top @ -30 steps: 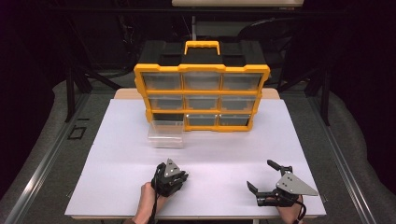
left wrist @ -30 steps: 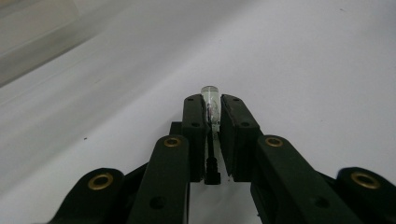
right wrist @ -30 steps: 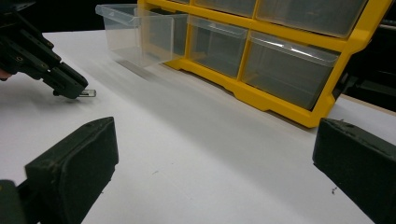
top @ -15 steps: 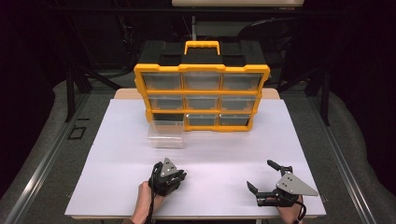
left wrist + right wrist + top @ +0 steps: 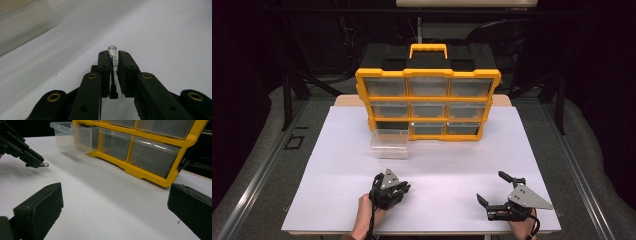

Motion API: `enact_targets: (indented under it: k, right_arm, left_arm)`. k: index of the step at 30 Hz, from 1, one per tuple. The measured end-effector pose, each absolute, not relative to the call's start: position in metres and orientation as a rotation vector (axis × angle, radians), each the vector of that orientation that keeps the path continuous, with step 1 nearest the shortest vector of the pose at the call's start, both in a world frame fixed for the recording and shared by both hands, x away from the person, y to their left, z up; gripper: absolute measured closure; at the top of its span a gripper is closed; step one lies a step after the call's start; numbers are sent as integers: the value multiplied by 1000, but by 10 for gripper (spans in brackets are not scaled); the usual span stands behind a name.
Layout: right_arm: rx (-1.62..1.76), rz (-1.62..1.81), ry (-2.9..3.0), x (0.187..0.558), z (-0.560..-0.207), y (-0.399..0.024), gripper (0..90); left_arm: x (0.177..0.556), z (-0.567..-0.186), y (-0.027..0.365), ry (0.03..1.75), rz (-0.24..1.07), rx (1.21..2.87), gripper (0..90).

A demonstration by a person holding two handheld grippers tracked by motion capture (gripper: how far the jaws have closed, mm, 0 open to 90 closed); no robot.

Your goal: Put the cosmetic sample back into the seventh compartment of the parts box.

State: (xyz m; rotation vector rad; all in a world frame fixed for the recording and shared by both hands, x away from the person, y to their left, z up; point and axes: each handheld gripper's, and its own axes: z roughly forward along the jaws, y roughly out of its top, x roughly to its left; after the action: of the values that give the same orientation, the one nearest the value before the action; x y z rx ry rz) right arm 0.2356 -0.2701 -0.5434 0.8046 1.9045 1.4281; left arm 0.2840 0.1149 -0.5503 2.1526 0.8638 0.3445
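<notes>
1. Vial [image 5: 112,51] sits clamped in my left claw [image 5: 113,62], low over the white counter [image 5: 452,165] near its front edge.
2. My right claw [image 5: 498,189] rests with jaws wide apart, holding nothing.
3. I judge this the carry step: the clear drawer [image 5: 389,144] stands pulled out of the yellow organizer [image 5: 428,102].
4. Next I'd lift forward and release the vial over that drawer.

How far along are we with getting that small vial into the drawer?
Done: clear drawer is pulled out of the yellow organizer. In hand: left gripper shut on the small vial near the table's front edge. Left: carrying it to the drawer; right gripper rests open.
</notes>
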Motion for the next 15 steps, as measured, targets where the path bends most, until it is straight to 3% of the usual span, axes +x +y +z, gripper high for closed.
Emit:
enact_targets:
  k: [15]
  right_arm:
    - [801,1422,1903,235,-543,-270,0]
  left_arm:
    - [285,-544,131,884,381,2123,806]
